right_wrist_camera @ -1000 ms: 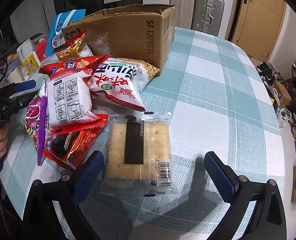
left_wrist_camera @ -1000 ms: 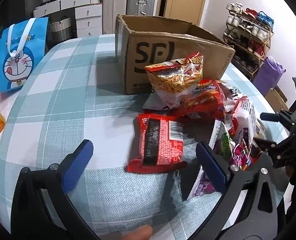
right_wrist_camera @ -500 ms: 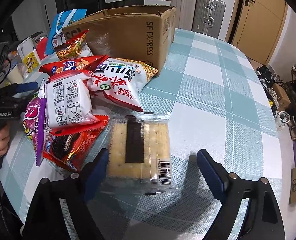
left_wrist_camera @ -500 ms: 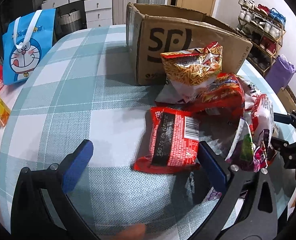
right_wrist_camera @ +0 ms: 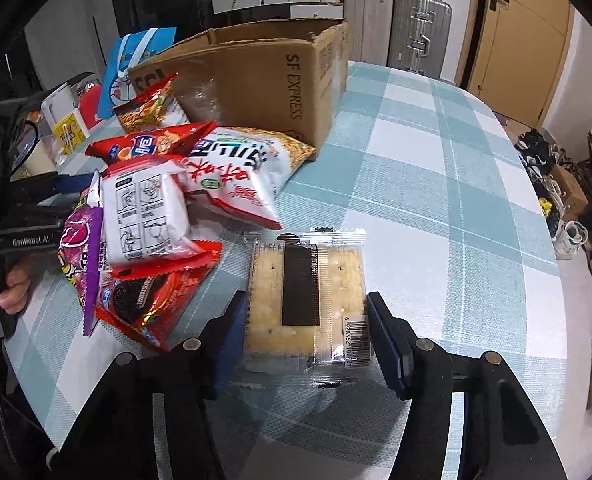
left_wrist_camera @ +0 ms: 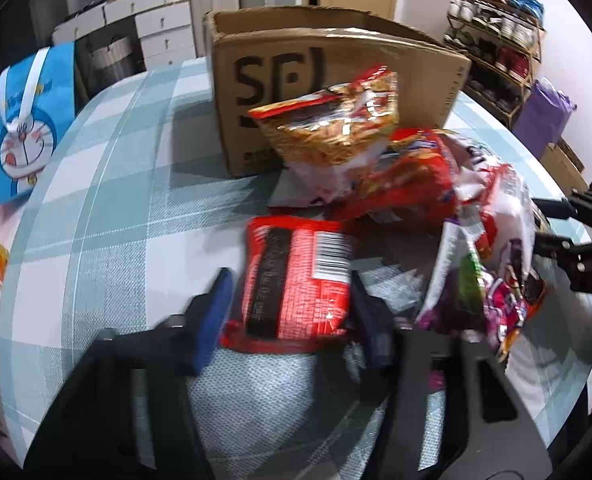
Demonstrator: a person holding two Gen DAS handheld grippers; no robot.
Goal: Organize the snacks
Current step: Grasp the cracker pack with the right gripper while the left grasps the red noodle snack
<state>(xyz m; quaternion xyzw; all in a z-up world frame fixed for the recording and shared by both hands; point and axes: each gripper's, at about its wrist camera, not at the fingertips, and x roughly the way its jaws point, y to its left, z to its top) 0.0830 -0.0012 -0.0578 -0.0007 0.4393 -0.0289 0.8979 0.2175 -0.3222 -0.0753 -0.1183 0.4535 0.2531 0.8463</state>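
Observation:
My left gripper (left_wrist_camera: 292,312) is shut on a red snack packet (left_wrist_camera: 296,280) with a barcode, which lies on the checked tablecloth. My right gripper (right_wrist_camera: 306,320) is shut on a clear cracker packet (right_wrist_camera: 308,300) flat on the table. A pile of snack bags (right_wrist_camera: 156,208) lies left of the crackers, and it shows in the left wrist view (left_wrist_camera: 416,184) too. An open cardboard box (left_wrist_camera: 336,80) stands behind the pile, also in the right wrist view (right_wrist_camera: 264,76).
A blue cartoon bag (left_wrist_camera: 24,120) stands at the table's far left. Suitcases (right_wrist_camera: 396,36) and drawers stand beyond the table. A shoe rack (left_wrist_camera: 496,52) is at the right. The table edge (right_wrist_camera: 556,280) curves off on the right.
Both grippers have closed from wide open: the left onto the red packet, the right onto the cracker packet. Both have moved slightly forward over their packets.

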